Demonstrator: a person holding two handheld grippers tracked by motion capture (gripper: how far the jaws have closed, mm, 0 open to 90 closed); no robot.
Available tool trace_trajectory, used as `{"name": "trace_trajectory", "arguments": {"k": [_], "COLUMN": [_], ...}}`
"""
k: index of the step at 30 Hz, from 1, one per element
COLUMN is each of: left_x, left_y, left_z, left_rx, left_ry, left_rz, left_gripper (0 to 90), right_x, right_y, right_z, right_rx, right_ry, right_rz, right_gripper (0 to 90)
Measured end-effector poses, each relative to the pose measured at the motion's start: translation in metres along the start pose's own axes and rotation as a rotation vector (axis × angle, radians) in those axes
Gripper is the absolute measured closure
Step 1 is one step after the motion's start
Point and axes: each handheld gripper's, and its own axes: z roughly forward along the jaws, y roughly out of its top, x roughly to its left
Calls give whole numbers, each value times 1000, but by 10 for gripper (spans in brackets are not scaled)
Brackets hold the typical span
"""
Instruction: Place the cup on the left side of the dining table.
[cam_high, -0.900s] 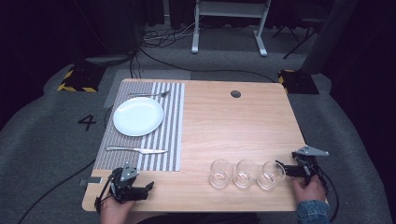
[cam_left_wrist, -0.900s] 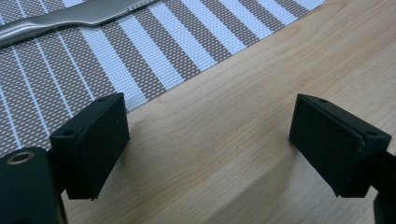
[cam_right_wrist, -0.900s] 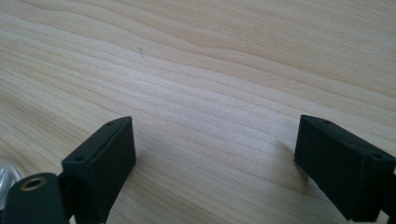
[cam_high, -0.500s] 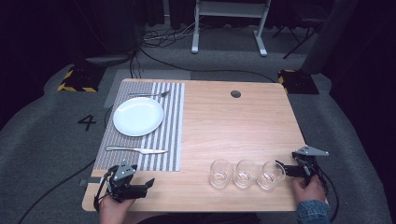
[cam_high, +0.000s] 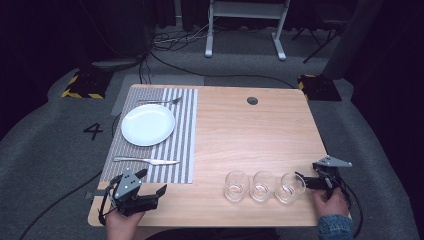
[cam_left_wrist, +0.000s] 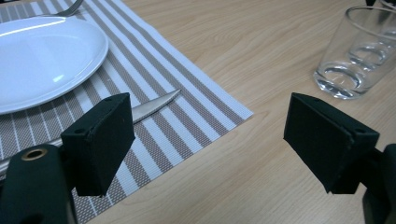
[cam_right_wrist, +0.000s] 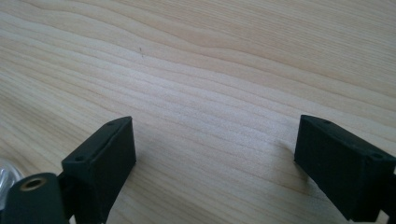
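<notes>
The right tool (cam_high: 303, 180) rests on the worktop (cam_high: 250, 135) just right of the rightmost glass (cam_high: 289, 187), jaws spread and empty; probably the reach is starting. Next: close on that glass. The left tool (cam_high: 152, 182), well left of it, gapes empty.

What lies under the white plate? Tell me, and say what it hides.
The white plate sits on the striped placemat, which lies on the wooden table. A fork lies beyond it, a knife nearer. The mat's part beneath the plate is covered.
</notes>
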Motion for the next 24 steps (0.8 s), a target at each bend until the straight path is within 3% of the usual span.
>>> {"name": "trace_trajectory", "arguments": {"k": [6, 9, 12, 24], "left_x": [-4, -5, -5, -23], "left_y": [10, 12, 15, 36], "left_z": [-1, -1, 3, 24], "left_rx": [11, -15, -29, -18], "left_ry": [-22, -11, -27, -115], "left_rz": [4, -5, -12, 47], "left_gripper": [166, 170, 170, 170], "right_x": [0, 0, 0, 0], "right_y": [0, 0, 0, 0], "right_z": [0, 0, 0, 0], "right_rx": [0, 0, 0, 0], "right_ry": [0, 0, 0, 0], "right_rz": [0, 0, 0, 0], "right_gripper": [128, 128, 128, 128]}}
